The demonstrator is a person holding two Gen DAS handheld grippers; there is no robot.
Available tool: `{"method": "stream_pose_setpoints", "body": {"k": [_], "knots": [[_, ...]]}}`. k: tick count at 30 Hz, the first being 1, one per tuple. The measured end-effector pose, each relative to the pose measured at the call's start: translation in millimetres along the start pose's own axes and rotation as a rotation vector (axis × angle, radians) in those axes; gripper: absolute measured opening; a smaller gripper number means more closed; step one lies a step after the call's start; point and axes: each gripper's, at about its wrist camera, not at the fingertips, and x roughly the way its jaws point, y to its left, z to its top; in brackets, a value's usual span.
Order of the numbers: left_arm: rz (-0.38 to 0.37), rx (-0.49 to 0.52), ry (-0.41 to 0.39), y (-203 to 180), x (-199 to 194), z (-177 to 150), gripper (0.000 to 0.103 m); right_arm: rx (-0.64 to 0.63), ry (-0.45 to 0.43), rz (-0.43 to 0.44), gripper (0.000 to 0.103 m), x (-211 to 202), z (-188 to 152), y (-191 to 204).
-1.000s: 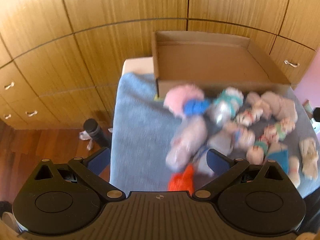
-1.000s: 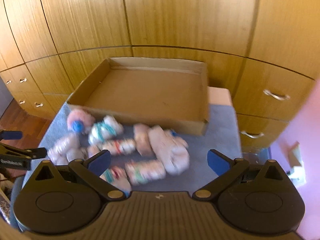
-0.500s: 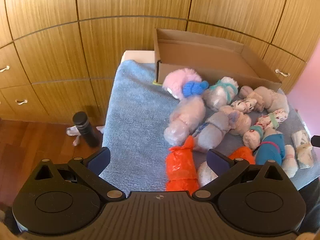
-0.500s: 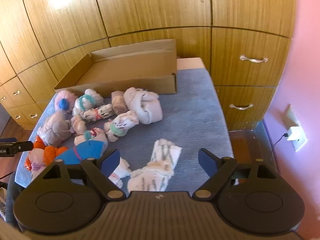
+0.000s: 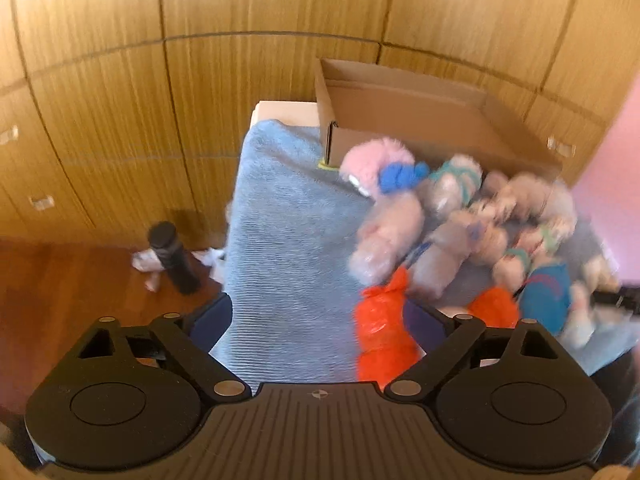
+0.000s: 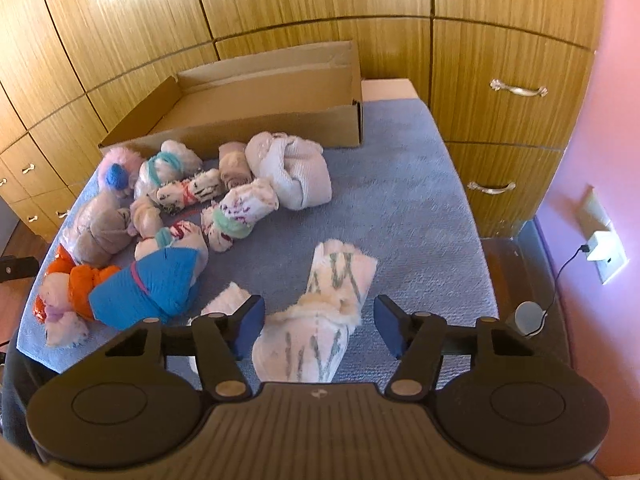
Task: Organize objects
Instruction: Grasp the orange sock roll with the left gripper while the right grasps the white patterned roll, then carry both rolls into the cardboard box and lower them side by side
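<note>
Several rolled sock bundles lie on a blue towel (image 6: 400, 208) in front of an empty cardboard box (image 6: 256, 104). My right gripper (image 6: 320, 326) is open, its jaws on either side of a white patterned sock bundle (image 6: 320, 320) that lies on the towel. A blue bundle (image 6: 148, 284) and a white knit bundle (image 6: 292, 172) lie to the left. My left gripper (image 5: 316, 320) is open above the towel (image 5: 288, 240), with an orange bundle (image 5: 380, 336) just inside its right finger. The box (image 5: 420, 120) stands beyond the pile.
Wooden cabinets with drawers (image 6: 504, 140) stand behind and to the right. A dark bottle (image 5: 172, 260) stands on the wood floor left of the table. A wall socket with a charger (image 6: 604, 252) is on the pink wall.
My right gripper has come down and forward over the white patterned bundle, jaws now around it. My left gripper has shifted closer to the orange bundle; its view is blurred by motion.
</note>
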Motion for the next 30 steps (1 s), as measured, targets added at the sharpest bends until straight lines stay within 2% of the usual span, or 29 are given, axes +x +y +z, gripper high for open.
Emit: {"method": "stream_pose_setpoints", "body": {"k": [2,5,7,11,12,14,15,16,18,23,30], "knots": [[-0.002,0.036,0.017,-4.0,2.9,-0.8,0.093,0.0,0.005,0.004,0.056,2.4,-1.7,-0.1],[-0.047,0.051,0.049,-11.8,9.8,-3.2,0.092,0.0,0.01,0.009,0.056,5.0,-3.7,-1.1],[-0.034,0.081,0.053,-20.0,14.5,-5.3,0.092,0.002,0.013,0.012,0.056,6.9,-4.3,-2.0],[-0.04,0.036,0.046,-19.0,21.9,-4.8,0.092,-0.008,0.002,0.014,0.053,7.7,-5.7,-2.7],[-0.041,0.036,0.038,-19.3,22.9,-5.3,0.091,-0.013,0.001,0.015,0.05,7.9,-5.2,-2.9],[-0.044,0.036,0.027,-19.2,24.8,-7.0,0.078,-0.019,0.001,0.021,0.045,8.5,-4.7,-2.9],[-0.055,0.033,0.042,-18.8,28.8,-7.9,0.062,-0.02,-0.002,0.025,0.04,8.7,-4.1,-2.6],[-0.082,0.021,0.05,-18.1,31.9,-10.3,0.061,-0.021,-0.004,0.029,0.04,8.6,-4.2,-3.0],[-0.074,0.026,0.019,-20.7,28.2,-16.1,0.058,-0.023,-0.005,0.035,0.039,9.1,-4.3,-4.5],[-0.106,-0.02,0.002,-17.3,21.5,-20.1,0.036,-0.01,-0.012,0.05,0.037,8.6,-3.4,-8.1],[-0.108,-0.035,-0.007,-17.4,22.6,-16.7,0.033,-0.005,-0.028,0.05,0.035,7.5,1.5,-10.7]]}}
